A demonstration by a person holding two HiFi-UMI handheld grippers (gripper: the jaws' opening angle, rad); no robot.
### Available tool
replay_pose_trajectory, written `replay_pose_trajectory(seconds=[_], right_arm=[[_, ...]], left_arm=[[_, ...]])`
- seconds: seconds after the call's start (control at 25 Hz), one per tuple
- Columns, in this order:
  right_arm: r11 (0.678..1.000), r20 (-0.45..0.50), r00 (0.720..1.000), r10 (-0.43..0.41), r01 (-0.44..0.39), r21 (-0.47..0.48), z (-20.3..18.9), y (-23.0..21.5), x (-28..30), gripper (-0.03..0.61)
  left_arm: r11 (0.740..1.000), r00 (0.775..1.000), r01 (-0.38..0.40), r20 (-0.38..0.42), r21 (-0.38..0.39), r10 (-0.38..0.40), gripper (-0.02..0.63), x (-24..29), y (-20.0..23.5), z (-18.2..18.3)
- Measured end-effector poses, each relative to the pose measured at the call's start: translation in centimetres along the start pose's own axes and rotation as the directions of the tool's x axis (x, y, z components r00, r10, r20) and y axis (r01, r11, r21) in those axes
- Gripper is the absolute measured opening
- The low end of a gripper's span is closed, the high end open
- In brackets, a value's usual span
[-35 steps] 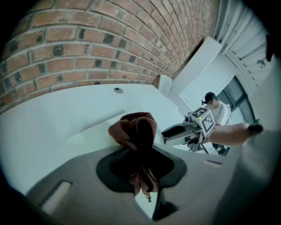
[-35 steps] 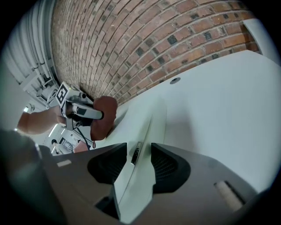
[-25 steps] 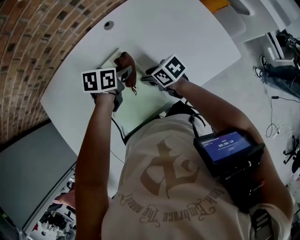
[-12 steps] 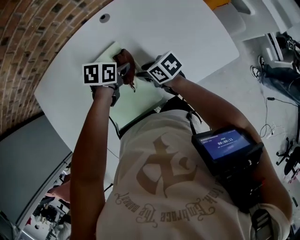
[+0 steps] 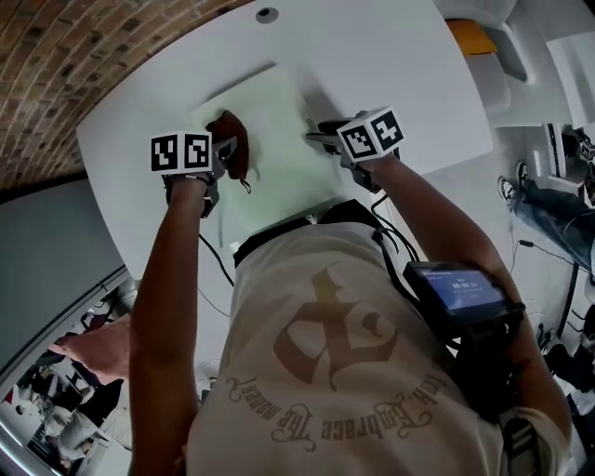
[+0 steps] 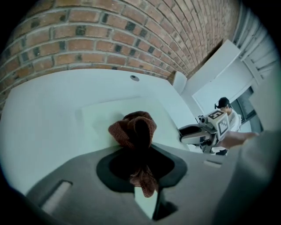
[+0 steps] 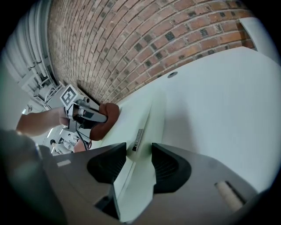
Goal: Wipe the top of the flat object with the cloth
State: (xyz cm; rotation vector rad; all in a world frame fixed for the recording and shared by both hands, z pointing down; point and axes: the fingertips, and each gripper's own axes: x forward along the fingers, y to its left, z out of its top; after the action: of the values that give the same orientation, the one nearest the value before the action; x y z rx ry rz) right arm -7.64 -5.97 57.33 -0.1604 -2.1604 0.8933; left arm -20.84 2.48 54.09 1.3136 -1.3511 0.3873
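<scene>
1. Since a second ago the two tongs have parted. They were close together at the cloth; now the right tongs sit at the right edge of the flat object, well apart from the left tongs.
2. The flat object is a pale board lying flat on the white bench, one corner pointing toward the far edge.
3. The cloth is brown and bunched. It rests on the left part of the board, touching its top.
4. The left tongs are pressed together on the cloth. In the left gripper view a wad bulges out beyond the tips and a loose end hangs back between them.
5. The right tongs stand spread. In the right gripper view the board's right edge runs between the two pads, and a small label shows on that edge just ahead of them. Whether the pads touch the board cannot be told.
6. A round hole is set in the bench beyond the board's far corner.
7. A brick wall curves past the bench's far side.
8. The person wears a light printed shirt, with a dark device with a lit screen at the right side.
</scene>
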Motion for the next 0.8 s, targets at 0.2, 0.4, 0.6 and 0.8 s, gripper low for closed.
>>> replay_pose_trajectory(seconds=[0.2,0.4,0.6,0.8], right_arm=[[1.0,0.011,1.0,-0.02,0.02,0.017,0.3,-0.2,0.2,0.192],[0.997,0.04,0.997,-0.063,0.061,0.045,0.3,0.0,-0.1,0.184],[0.997,0.05,0.996,-0.079,0.078,0.03,0.0,0.8,-1.0,0.189],[0.993,0.06,0.993,-0.099,0.095,0.075,-2.1,1.6,-2.0,0.19]], left_arm=[[0.994,0.998,-0.03,0.056,-0.101,0.036,0.078,-3.1,4.5,-2.2],[0.989,0.996,-0.056,0.056,-0.138,0.064,0.078,-5.0,6.8,-5.1],[0.993,0.994,0.003,0.113,-0.117,0.01,0.078,-6.2,5.4,-4.6],[0.991,0.978,0.136,0.159,-0.007,-0.133,0.078,-5.7,-0.5,-1.4]])
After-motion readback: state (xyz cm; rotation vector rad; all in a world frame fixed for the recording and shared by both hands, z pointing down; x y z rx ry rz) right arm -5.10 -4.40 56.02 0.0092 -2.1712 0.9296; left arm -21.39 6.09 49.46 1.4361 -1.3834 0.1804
